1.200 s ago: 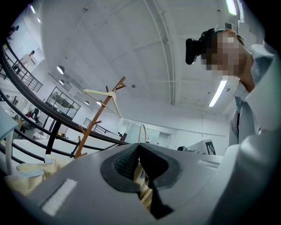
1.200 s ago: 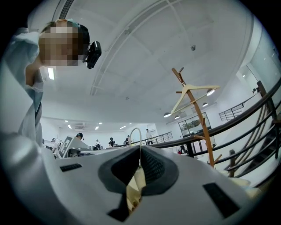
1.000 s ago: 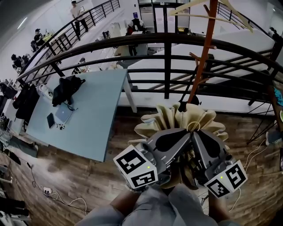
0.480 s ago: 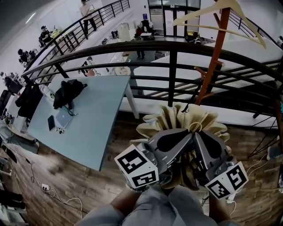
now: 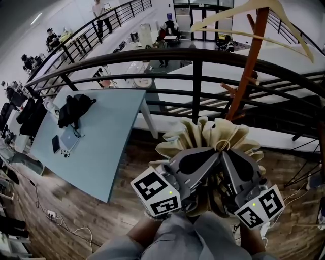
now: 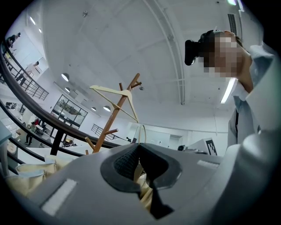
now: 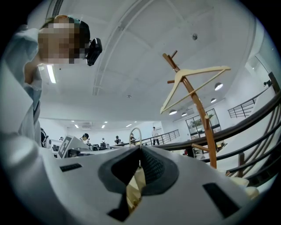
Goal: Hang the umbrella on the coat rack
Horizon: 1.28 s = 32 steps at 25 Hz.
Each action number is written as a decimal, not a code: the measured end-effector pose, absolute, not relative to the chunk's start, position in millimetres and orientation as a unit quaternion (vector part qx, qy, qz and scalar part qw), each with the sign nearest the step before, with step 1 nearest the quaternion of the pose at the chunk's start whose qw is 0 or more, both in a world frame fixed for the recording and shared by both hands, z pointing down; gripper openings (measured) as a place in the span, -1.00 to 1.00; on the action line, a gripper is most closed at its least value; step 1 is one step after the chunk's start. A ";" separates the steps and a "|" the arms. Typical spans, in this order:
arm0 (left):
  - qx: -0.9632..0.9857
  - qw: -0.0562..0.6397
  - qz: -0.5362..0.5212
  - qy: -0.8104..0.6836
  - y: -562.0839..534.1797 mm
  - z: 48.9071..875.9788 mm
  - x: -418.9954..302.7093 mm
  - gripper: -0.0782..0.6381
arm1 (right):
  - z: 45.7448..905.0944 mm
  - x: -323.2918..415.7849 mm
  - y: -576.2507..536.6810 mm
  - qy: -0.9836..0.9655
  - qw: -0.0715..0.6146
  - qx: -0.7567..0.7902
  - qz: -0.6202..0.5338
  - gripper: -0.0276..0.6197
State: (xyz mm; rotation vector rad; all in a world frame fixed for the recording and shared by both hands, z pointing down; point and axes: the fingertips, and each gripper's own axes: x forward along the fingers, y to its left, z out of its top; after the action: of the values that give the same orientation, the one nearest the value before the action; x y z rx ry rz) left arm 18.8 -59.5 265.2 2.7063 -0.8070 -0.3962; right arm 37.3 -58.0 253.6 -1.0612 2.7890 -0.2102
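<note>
A folded beige umbrella (image 5: 213, 133) stands upright in front of me, its pleats fanned out and a thin strap loop (image 5: 222, 146) at its top. My left gripper (image 5: 215, 155) and right gripper (image 5: 227, 155) meet just below the loop, both shut on the umbrella. In the left gripper view the fabric (image 6: 145, 198) is pinched between the pads, with the loop (image 6: 143, 132) above them. The right gripper view shows the same fabric (image 7: 134, 186) and loop (image 7: 135, 132). The wooden coat rack (image 5: 247, 66) rises beyond the umbrella and carries a pale hanger (image 5: 244, 10).
A black metal railing (image 5: 193, 56) runs across between me and the rack's far side. To the left a blue-grey table (image 5: 106, 137) holds a black bag (image 5: 73, 106) and a laptop (image 5: 68, 139). Cables (image 5: 56, 221) lie on the wooden floor. People stand on the level below.
The rack and railing have slid right and grown larger in the head view. Both grippers keep the same hold on the umbrella.
</note>
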 end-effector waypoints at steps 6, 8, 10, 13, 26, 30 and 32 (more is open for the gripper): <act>0.936 0.150 -0.136 -0.290 -84.8 271.2 27.7 -0.75 | 259.1 46.2 -83.5 0.932 0.071 -0.347 -0.070 -0.90; 0.934 0.156 -0.138 -0.289 -92.0 271.3 31.2 -0.75 | 259.0 49.8 -90.5 0.933 0.069 -0.348 -0.070 -0.90; 0.934 0.161 -0.141 -0.287 -96.8 270.7 35.4 -0.75 | 258.0 54.0 -95.9 0.932 0.068 -0.350 -0.069 -0.90; 0.934 0.162 -0.141 -0.286 -103.5 269.0 38.5 -0.75 | 255.8 57.1 -102.6 0.931 0.069 -0.353 -0.067 -0.90; 0.939 0.165 -0.120 -0.275 -150.6 282.0 39.0 -0.75 | 269.6 57.5 -147.2 0.923 0.057 -0.371 -0.079 -0.90; 0.941 0.170 -0.116 -0.268 -166.6 286.4 37.4 -0.75 | 274.4 55.8 -163.3 0.920 0.053 -0.380 -0.082 -0.90; 0.943 0.174 -0.112 -0.261 -173.3 289.1 36.7 -0.75 | 276.8 55.2 -170.3 0.917 0.048 -0.387 -0.083 -0.90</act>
State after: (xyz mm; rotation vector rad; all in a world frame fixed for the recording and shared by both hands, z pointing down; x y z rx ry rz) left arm 36.7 -173.3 289.1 2.6728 -0.7390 -0.3187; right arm 55.2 -170.3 276.8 -1.1785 2.7964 -0.2538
